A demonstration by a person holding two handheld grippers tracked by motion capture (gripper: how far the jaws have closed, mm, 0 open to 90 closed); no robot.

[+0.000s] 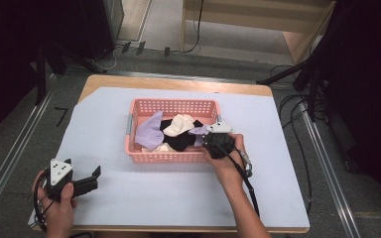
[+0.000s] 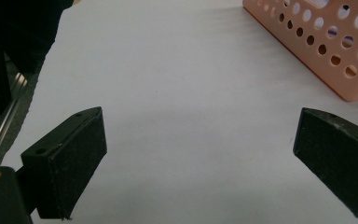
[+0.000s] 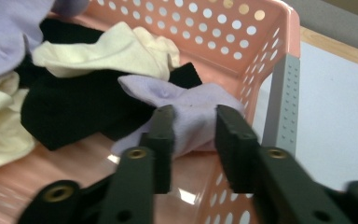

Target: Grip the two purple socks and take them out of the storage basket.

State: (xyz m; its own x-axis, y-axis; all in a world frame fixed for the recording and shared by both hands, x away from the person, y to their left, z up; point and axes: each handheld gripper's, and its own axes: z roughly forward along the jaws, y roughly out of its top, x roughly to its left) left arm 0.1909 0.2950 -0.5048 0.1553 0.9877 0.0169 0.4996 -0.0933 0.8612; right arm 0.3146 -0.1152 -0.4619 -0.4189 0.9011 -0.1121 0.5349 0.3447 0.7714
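Note:
A pink perforated basket stands mid-table and holds several socks: lilac, cream and black. My right gripper reaches over the basket's right end. In the right gripper view its jaws pinch a bunched small lilac sock that lies against the basket's end wall. My left gripper is held near the table's front left corner, well apart from the basket. In the left gripper view its jaws stand wide over bare white sheet, with the basket's corner ahead to the right.
A white sheet covers the wooden table. A larger lilac sock drapes at the basket's left side. A cable trails from the right gripper along the forearm. Dark stands and cables crowd the floor beyond both table sides.

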